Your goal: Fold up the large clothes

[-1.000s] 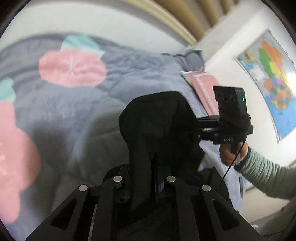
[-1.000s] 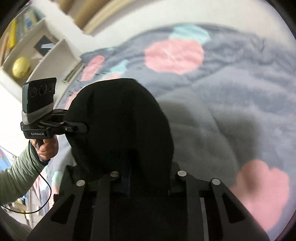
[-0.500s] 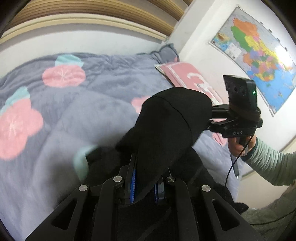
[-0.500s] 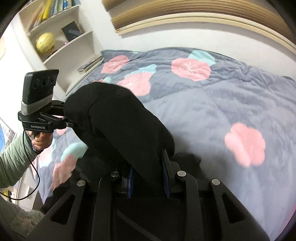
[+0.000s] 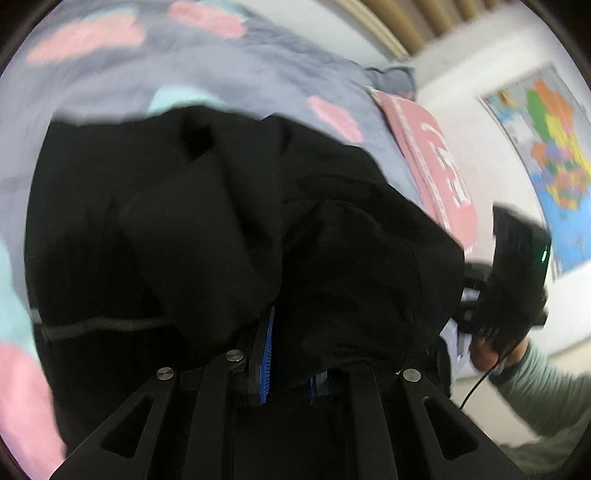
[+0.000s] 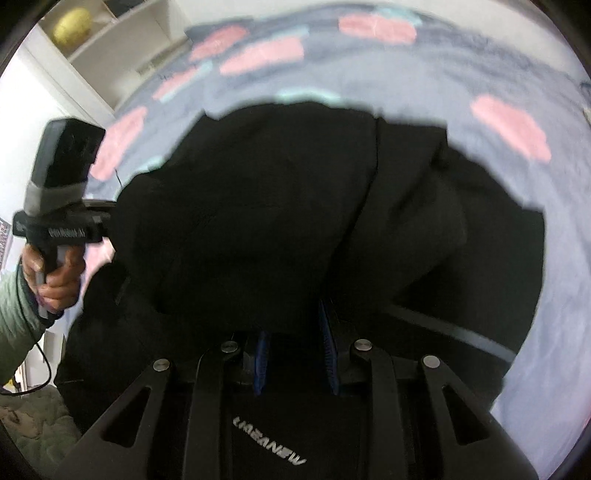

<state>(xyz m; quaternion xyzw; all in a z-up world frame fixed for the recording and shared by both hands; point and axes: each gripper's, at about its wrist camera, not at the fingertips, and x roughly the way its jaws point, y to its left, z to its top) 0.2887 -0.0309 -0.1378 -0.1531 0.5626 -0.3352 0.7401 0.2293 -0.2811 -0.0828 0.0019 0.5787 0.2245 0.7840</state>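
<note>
A large black garment (image 5: 229, 229) fills the middle of both views, spread over the bed and draped over my fingers; it also shows in the right wrist view (image 6: 314, 229). My left gripper (image 5: 290, 354) is shut on a fold of the black cloth, its blue pads pinching it. My right gripper (image 6: 295, 354) is shut on another fold of the same garment. A thin grey stripe runs across the cloth (image 5: 96, 325). Each gripper's body shows in the other's view, the right one (image 5: 517, 280) and the left one (image 6: 62, 206), both at the garment's edge.
The bed has a grey-blue duvet (image 6: 461, 66) with pink and teal blotches. A pink pillow (image 5: 436, 166) lies at the bed's right side below a wall map (image 5: 546, 147). White shelves with a yellow ball (image 6: 72, 26) stand at the left.
Both grippers have swung forward and down with the garment. The black cloth, hanging bunched before, now spreads wide over the duvet. Both views are motion-blurred.
</note>
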